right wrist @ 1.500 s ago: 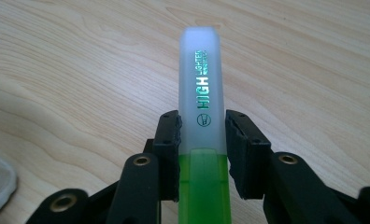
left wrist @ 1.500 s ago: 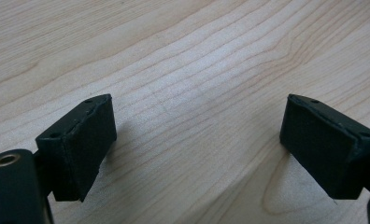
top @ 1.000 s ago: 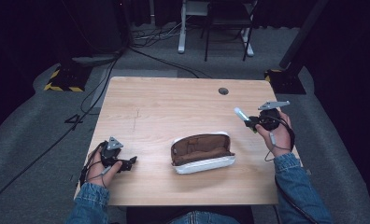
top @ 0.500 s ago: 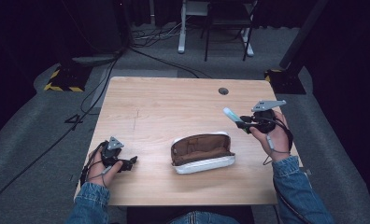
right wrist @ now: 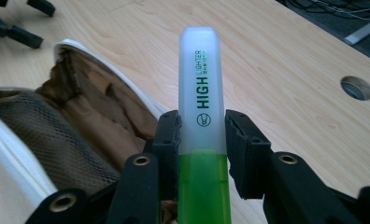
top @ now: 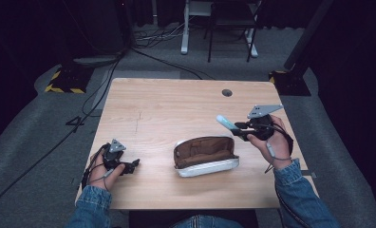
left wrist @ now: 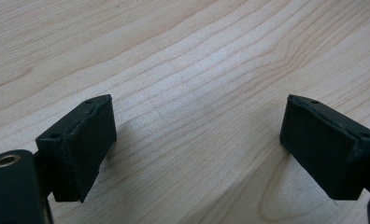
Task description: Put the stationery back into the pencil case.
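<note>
Right gripper point(right wrist: 202, 135) clamped on green translucent-capped plastic highlighter point(right wrist: 201, 93) above open brown-lined white pouch point(top: 206, 156); left gripper point(left wrist: 197, 144) wide open, empty, over wooden counter point(top: 176, 104).

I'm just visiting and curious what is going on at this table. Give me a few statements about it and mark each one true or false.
1. The right gripper is clamped on a green highlighter. True.
2. The highlighter's cap is off. False: a frosted cap covers its tip.
3. The pencil case lies unzipped, showing its brown lining. True.
4. The left gripper holds a pen. False: its jaws stand apart over bare wood with nothing between them.
5. The highlighter already lies inside the pencil case. False: it is held in the air beside the case, up and to its right in the high view.
</note>
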{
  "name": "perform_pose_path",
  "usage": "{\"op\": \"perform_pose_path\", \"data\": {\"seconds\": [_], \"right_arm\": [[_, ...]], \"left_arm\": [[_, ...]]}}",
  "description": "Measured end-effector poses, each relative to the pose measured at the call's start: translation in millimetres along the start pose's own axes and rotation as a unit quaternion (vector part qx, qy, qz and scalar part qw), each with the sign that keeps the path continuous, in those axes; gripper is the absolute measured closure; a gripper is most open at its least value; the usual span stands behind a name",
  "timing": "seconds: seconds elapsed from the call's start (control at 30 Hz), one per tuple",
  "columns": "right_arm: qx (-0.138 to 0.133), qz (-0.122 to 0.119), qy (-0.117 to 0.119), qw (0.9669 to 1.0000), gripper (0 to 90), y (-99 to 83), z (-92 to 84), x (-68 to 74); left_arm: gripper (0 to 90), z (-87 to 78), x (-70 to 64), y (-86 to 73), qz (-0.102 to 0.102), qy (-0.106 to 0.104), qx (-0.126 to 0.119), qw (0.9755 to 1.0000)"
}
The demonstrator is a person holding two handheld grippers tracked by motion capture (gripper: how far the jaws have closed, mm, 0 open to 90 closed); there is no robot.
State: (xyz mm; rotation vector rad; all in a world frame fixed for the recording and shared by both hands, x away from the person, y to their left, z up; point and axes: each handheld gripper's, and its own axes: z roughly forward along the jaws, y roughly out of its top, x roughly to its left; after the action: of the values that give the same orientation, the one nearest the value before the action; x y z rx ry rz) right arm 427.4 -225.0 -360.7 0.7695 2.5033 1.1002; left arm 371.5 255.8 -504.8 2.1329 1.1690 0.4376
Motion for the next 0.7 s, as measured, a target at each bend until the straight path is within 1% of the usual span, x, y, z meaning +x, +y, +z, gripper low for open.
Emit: {"op": "perform_pose_path", "data": {"seconds": [0.1, 0.3, 0.6, 0.7], "right_arm": [[0.002, -0.010, 0.013, 0.9999, 67.3, 3.8, 0.2, 8.2], [0.007, -0.024, 0.033, 0.9991, 67.3, 7.6, 2.5, 18.4], [0.014, -0.046, 0.051, 0.9975, 67.2, 12.3, 6.8, 32.3], [0.018, -0.054, 0.061, 0.9965, 67.3, 13.5, 8.9, 36.6]], "left_arm": [[10.9, 0.0, 0.0, 0.0, 0.000, 0.000, 0.000, 1.0000], [10.9, 0.0, 0.0, 0.0, 0.000, 0.000, 0.000, 1.0000], [10.9, 0.2, -0.2, 0.3, 0.000, -0.001, 0.001, 1.0000], [10.9, 0.1, -0.2, 0.5, 0.000, -0.001, 0.003, 1.0000]]}}
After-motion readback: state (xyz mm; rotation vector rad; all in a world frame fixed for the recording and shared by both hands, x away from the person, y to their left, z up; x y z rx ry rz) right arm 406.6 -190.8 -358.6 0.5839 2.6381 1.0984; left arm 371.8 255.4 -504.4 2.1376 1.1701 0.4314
